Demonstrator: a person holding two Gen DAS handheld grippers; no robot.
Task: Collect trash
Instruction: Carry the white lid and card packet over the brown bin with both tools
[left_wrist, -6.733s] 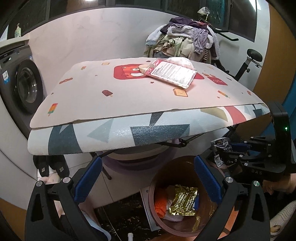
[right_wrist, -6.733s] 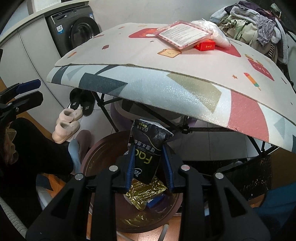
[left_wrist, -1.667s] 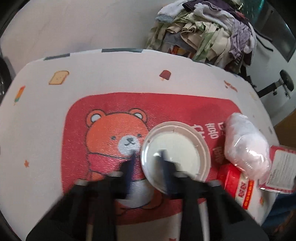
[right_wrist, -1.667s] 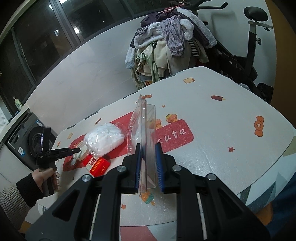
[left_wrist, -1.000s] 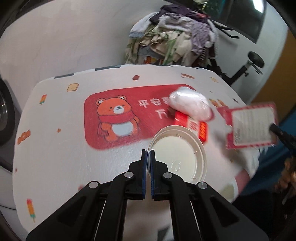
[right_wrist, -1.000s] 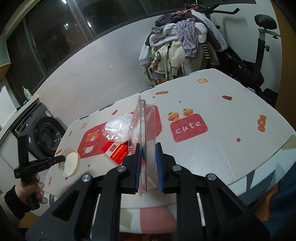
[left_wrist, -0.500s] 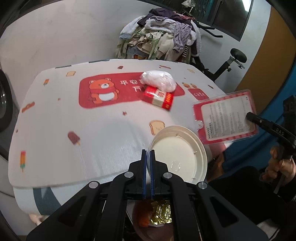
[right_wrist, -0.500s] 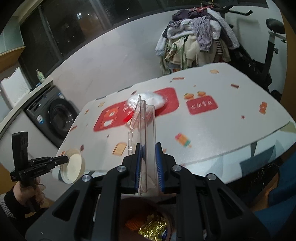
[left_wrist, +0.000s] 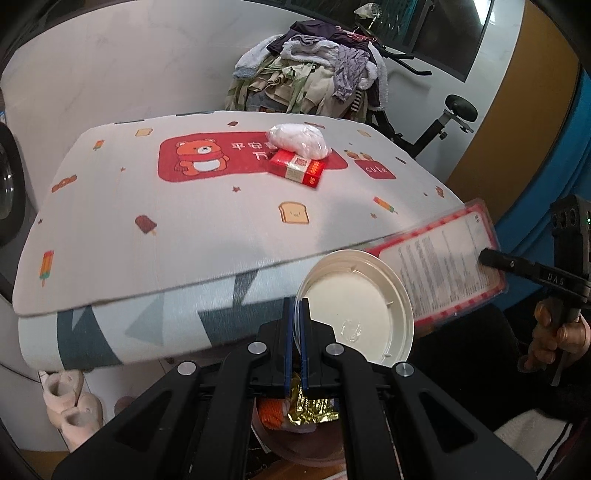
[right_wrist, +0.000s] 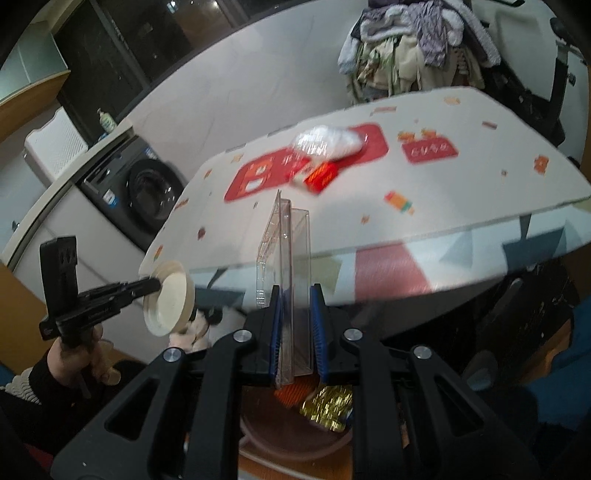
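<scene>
Table (left_wrist: 155, 229) edge, red box (left_wrist: 298, 167), bin (right_wrist: 291, 435) below

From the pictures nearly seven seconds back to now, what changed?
The right gripper dropped the black packet and took the clear blister pack; the left gripper took the white lid. Both now hold them off the table over the bin. Red box and white bag stayed.
</scene>
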